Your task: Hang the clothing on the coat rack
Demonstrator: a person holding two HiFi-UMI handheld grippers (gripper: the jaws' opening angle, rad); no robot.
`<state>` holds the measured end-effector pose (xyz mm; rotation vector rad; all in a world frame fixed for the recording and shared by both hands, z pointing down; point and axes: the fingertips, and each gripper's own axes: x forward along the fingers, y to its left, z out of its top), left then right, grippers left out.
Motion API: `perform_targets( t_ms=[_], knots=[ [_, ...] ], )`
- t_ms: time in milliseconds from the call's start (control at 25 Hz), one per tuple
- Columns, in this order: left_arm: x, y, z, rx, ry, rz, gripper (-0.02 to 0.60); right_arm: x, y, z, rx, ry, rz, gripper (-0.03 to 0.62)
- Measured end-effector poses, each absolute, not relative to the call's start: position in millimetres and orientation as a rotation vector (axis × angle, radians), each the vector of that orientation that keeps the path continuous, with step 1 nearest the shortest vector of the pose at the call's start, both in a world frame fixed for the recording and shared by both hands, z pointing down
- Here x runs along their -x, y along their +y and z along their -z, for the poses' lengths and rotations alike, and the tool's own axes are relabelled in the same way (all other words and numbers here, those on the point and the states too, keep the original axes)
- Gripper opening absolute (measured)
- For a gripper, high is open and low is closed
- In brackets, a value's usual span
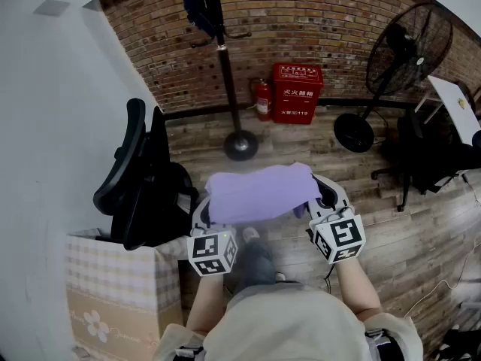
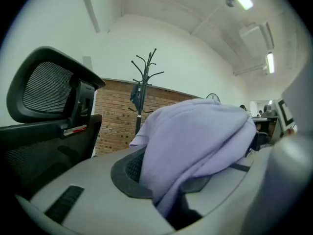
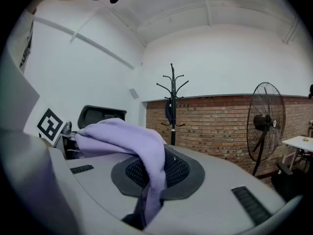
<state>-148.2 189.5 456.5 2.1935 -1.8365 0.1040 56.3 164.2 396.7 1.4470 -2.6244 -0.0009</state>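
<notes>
A lilac garment (image 1: 257, 192) hangs stretched between my two grippers at chest height. My left gripper (image 1: 204, 215) is shut on the garment's left edge; in the left gripper view the cloth (image 2: 195, 151) is pinched in the jaws and heaped over them. My right gripper (image 1: 322, 199) is shut on the right edge, the cloth (image 3: 146, 170) drooping down into its jaws. The black coat rack (image 1: 225, 66) stands ahead by the brick wall, a dark blue item (image 1: 197, 6) hanging near its top. The rack (image 3: 172, 104) rises straight ahead in the right gripper view.
A black office chair (image 1: 143, 179) is close on my left, above a checked cardboard box (image 1: 120, 292). A red fire-equipment box (image 1: 297, 92) and an extinguisher (image 1: 262, 98) stand at the wall. A black floor fan (image 1: 402, 59) and a white desk (image 1: 458, 107) are on the right.
</notes>
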Motion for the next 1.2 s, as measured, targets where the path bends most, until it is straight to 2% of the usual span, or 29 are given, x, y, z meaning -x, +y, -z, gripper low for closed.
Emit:
perform_targets(
  t_ms=[280, 640, 1200],
  knots=[
    [147.5, 240.2, -448.5, -2.242, -1.847, -0.158, 0.078, -58.4, 217.4, -391.0, -1.456, -2.636, 0.012, 0.023],
    [151.1, 247.9, -436.0, -2.251, -1.848, -0.116, 0.078, -54.1, 225.8, -378.7, -1.491, -2.676, 0.022, 0.023],
    [109.0, 254.2, -438.6, -2.241, -1.866, -0.085, 0.078, -95.0, 231.2, -380.1, -1.462, -2.739, 0.004, 0.023]
  ],
)
